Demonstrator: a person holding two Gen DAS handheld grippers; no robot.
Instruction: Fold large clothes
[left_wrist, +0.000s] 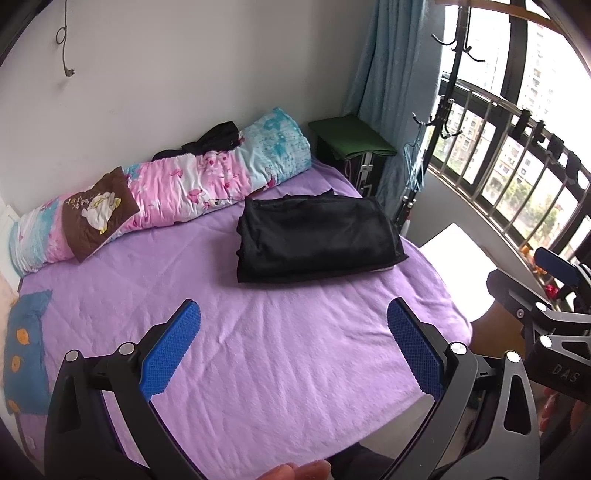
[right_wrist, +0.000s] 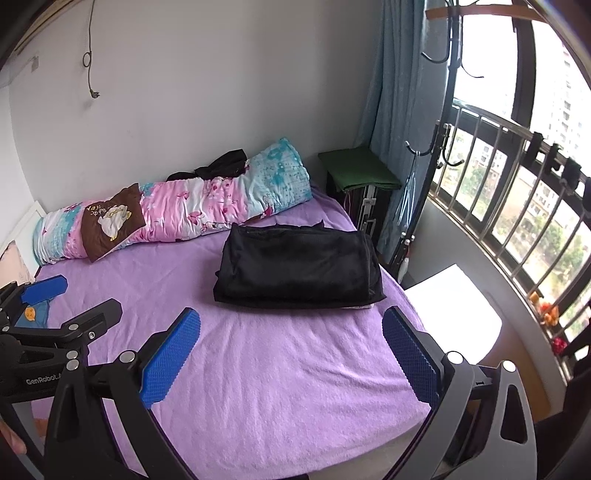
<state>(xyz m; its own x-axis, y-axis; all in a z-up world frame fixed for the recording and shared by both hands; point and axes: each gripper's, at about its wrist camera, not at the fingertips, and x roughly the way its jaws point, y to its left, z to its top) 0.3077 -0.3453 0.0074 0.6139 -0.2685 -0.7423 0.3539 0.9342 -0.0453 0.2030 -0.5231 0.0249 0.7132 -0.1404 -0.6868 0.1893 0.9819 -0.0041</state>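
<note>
A black garment (left_wrist: 317, 236) lies folded in a compact rectangle on the purple bed sheet (left_wrist: 258, 350), toward the bed's far right side; it also shows in the right wrist view (right_wrist: 299, 269). My left gripper (left_wrist: 293, 325) is open and empty, held above the near part of the bed, well short of the garment. My right gripper (right_wrist: 291, 328) is open and empty too, just in front of the garment's near edge. The right gripper's body shows at the right edge of the left wrist view (left_wrist: 543, 306). The left gripper shows at the left of the right wrist view (right_wrist: 55, 325).
A rolled floral quilt (left_wrist: 166, 188) lies along the wall with another dark garment (left_wrist: 214, 140) behind it. A blue pillow (left_wrist: 26, 350) sits at the bed's left. A green-topped case (left_wrist: 351, 140), a coat stand (left_wrist: 447, 122) and a railed window (left_wrist: 517, 155) stand to the right.
</note>
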